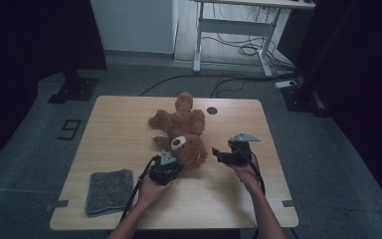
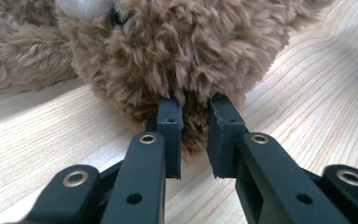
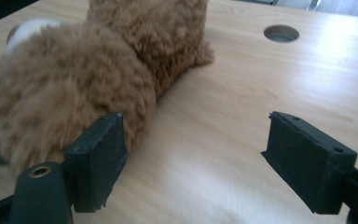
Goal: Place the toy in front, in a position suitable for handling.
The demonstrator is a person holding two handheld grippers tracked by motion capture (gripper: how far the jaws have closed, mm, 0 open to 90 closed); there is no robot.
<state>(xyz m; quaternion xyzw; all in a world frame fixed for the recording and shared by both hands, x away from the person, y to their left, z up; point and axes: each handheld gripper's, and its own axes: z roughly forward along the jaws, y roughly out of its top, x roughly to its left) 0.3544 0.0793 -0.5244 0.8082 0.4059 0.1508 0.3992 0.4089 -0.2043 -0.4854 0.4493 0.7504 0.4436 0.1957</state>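
My left gripper (image 2: 193, 135) pinches the bear's (image 2: 182, 56) fur; my right gripper (image 3: 193, 158) gapes beside it

A brown teddy bear (image 1: 181, 132) lies beside a grey cloth (image 1: 108, 191).

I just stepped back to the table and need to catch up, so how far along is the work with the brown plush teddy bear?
Done: the left gripper is shut on a tuft of the brown plush teddy bear at its head. In hand: the right gripper stands open beside the bear, one pad against the fur. Left: the bear lies flat on the wooden table, not lifted, and the grey folded cloth is untouched.
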